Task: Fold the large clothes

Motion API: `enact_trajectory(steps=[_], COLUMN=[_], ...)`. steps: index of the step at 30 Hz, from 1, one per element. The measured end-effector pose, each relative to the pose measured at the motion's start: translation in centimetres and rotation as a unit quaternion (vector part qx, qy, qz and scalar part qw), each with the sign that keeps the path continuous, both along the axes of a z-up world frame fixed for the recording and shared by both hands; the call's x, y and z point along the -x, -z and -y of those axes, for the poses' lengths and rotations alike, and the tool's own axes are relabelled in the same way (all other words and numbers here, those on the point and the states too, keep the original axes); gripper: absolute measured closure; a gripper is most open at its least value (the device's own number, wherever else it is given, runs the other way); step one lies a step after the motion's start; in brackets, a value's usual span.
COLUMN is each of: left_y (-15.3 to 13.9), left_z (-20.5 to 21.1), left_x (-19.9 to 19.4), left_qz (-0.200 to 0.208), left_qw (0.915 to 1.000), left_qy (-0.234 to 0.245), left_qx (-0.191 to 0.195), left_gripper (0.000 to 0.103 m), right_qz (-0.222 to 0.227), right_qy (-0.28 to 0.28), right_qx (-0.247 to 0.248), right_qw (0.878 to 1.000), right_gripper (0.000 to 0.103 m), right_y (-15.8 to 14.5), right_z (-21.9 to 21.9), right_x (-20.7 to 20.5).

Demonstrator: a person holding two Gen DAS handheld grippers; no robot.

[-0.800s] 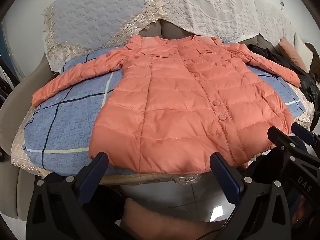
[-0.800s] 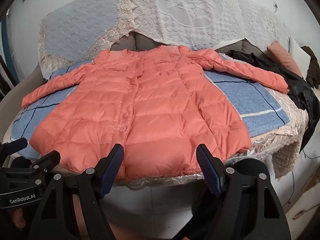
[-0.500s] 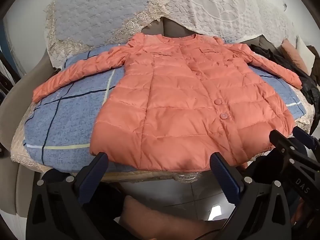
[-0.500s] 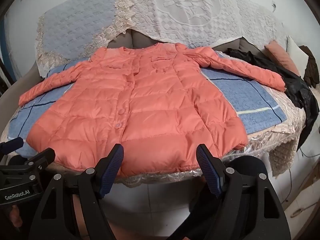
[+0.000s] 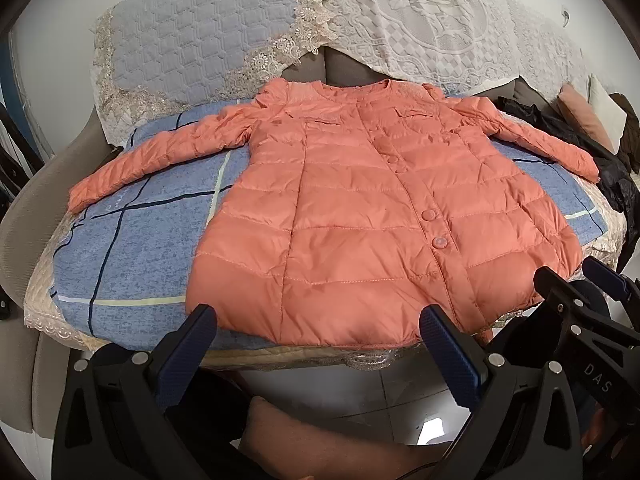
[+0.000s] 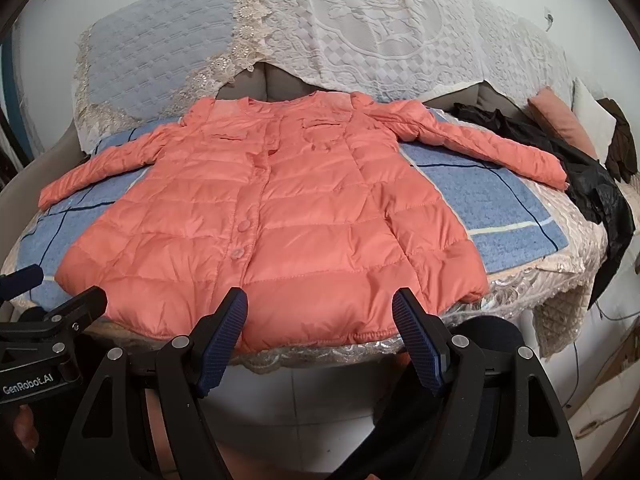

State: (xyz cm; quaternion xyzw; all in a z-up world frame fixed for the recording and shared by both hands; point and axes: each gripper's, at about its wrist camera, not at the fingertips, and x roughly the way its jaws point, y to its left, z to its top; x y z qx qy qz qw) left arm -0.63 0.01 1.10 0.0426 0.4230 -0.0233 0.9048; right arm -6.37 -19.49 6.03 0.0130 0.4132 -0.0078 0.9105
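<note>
An orange quilted puffer jacket (image 5: 360,216) lies flat and buttoned, front up, on a sofa seat, both sleeves spread outward; it also shows in the right wrist view (image 6: 280,216). My left gripper (image 5: 318,316) is open and empty, just in front of the jacket's hem. My right gripper (image 6: 320,300) is open and empty, also at the hem, right of centre. The right gripper also shows in the left wrist view (image 5: 580,284), and the left gripper in the right wrist view (image 6: 52,292).
A blue plaid blanket (image 5: 132,248) covers the seat under the jacket. Lace covers (image 5: 420,20) drape the sofa back. Dark clothes (image 6: 580,168) and a pink cushion (image 6: 560,120) lie at the right end. Tiled floor (image 6: 300,388) is below the seat edge.
Both grippers have tilted or risen slightly, so the jacket sits a little lower in both views. The jacket has not moved and both grippers stay open.
</note>
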Motion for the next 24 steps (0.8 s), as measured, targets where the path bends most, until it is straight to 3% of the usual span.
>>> enact_trajectory(steps=[24], left_y=[-0.3], left_z=[0.24], left_x=[0.56], left_qz=[0.003], left_qw=[1.0], left_qy=[0.004], left_qx=[0.008], left_gripper=[0.0], right_qz=[0.009], right_qy=[0.005], right_qx=[0.001], right_qw=[1.0], right_gripper=[0.028], right_y=[-0.32], right_z=[0.54], right_x=[0.76])
